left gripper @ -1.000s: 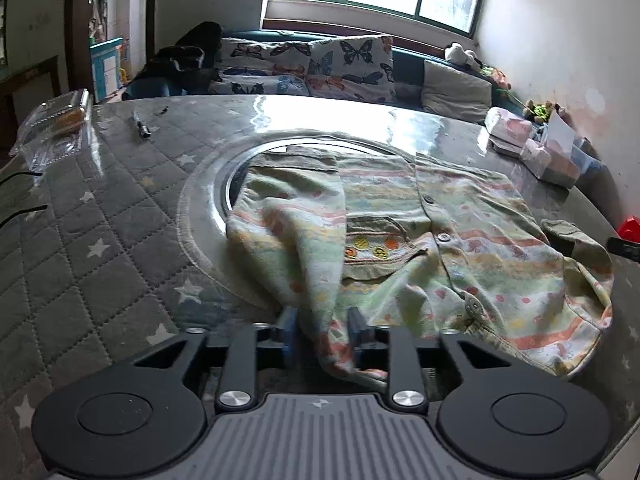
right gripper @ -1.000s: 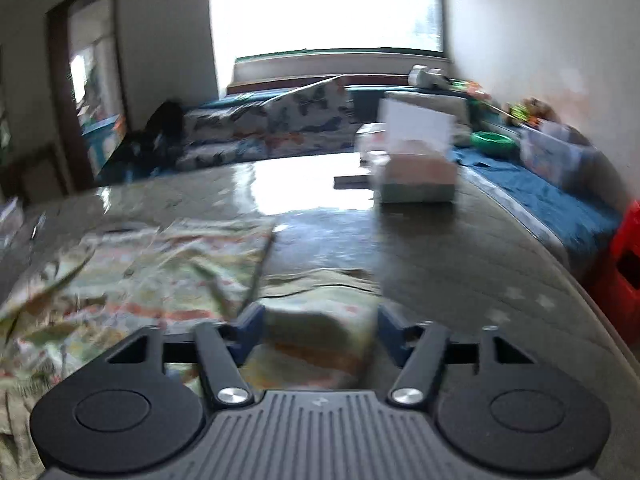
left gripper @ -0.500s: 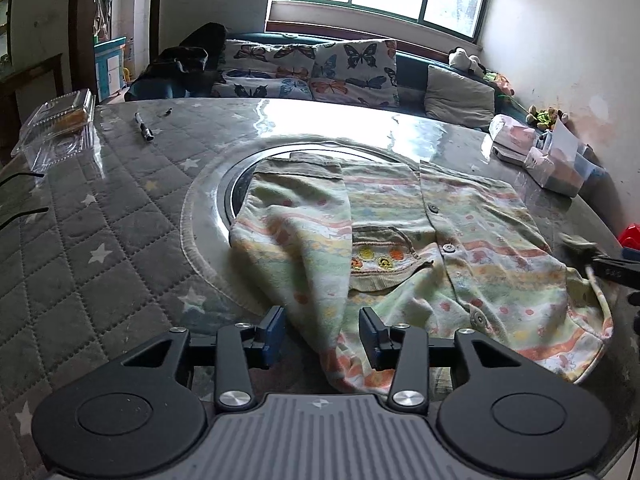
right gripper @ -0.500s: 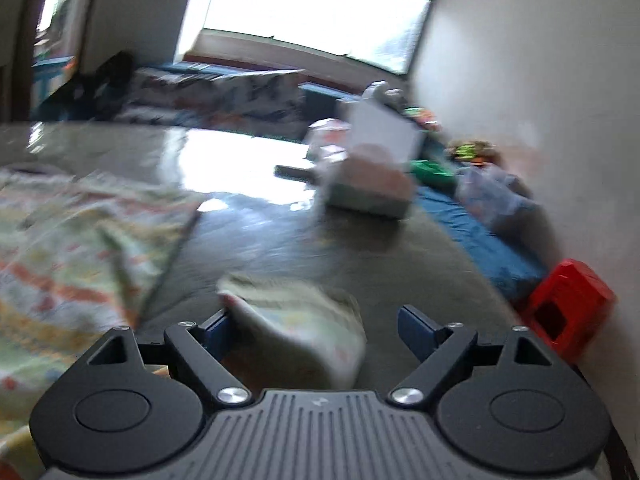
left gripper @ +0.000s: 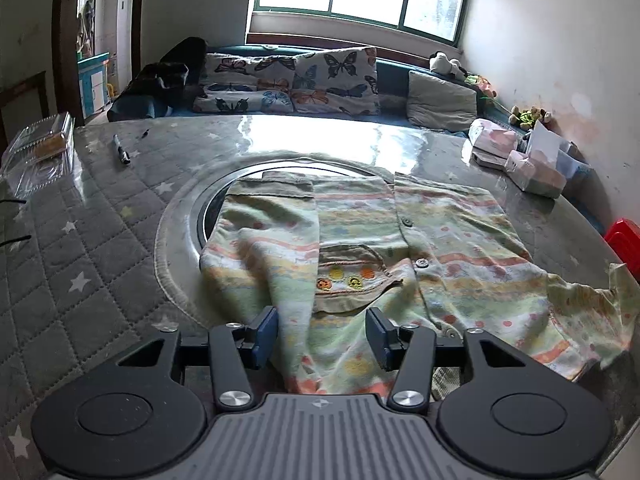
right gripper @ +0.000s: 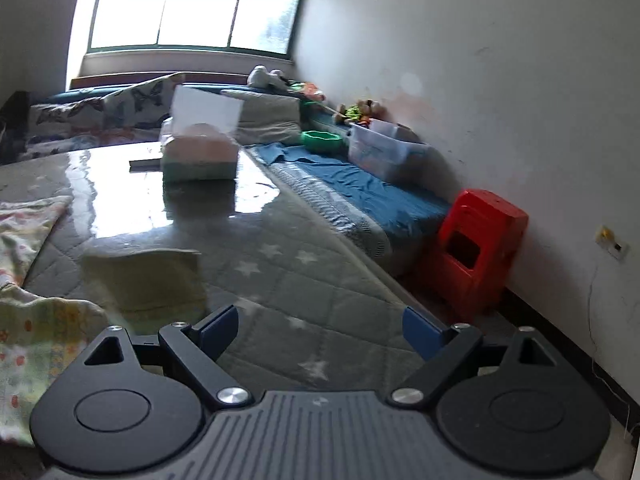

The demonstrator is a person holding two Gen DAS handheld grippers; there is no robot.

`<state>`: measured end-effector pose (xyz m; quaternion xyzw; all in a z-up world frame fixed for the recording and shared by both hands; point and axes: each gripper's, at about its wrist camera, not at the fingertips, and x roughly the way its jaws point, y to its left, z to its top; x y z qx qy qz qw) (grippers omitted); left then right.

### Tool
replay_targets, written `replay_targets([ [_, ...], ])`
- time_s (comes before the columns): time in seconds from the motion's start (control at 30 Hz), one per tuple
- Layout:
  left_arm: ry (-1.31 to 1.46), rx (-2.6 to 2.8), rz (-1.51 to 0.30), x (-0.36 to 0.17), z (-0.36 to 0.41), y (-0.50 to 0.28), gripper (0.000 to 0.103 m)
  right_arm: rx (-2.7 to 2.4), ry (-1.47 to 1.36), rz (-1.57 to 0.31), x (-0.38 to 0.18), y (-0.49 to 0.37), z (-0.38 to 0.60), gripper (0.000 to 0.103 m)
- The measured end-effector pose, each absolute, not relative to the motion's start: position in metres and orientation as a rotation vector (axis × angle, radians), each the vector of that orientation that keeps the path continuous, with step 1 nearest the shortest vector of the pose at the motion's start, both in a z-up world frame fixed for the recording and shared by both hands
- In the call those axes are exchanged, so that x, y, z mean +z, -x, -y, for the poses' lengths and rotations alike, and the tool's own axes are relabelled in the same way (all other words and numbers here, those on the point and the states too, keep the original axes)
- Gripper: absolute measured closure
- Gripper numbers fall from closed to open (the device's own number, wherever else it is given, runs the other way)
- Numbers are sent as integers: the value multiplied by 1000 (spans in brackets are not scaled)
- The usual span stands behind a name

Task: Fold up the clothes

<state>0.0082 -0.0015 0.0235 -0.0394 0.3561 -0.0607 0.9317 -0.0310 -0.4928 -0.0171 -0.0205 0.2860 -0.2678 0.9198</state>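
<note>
**A:** What lies on the table (left gripper: 100,248), and where?

**B:** One small striped shirt (left gripper: 400,248), spread across the middle of the left wrist view with its buttons facing up. Its long axis runs from the lower edge of the frame towards the window. One sleeve (left gripper: 272,240) is folded in over the body at centre left. The other sleeve (right gripper: 144,276) trails off at the right edge; in the right wrist view it lies at lower left.

**A:** And the fingers?

**B:** The left gripper (left gripper: 322,332) sits at bottom centre, straddling the hem. Its fingers are half apart and opening; cloth lies between them but the pads do not press it. The right gripper (right gripper: 320,330) has fingers wide and still parting, with only bare quilted table between them.

**A:** Which is nearer the loose sleeve?

**B:** The right one, I judge: the sleeve lies just left of its left finger.

**A:** Counts?

**B:** One shirt, two grippers, one red stool (right gripper: 476,248) at the right.
</note>
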Motion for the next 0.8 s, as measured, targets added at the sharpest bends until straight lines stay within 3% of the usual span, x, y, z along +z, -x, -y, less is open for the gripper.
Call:
replay_targets([
  [0.2,74,-123,-737,24,8,-13,49,-427,29,-544,-7,39,470,8],
  [0.47,71,-135,-740,23,13,-12,46,-258,147,-637,-41,1,417,7],
  [0.8,68,-117,-746,22,7,-14,43,-517,36,-575,-31,9,489,7],
])
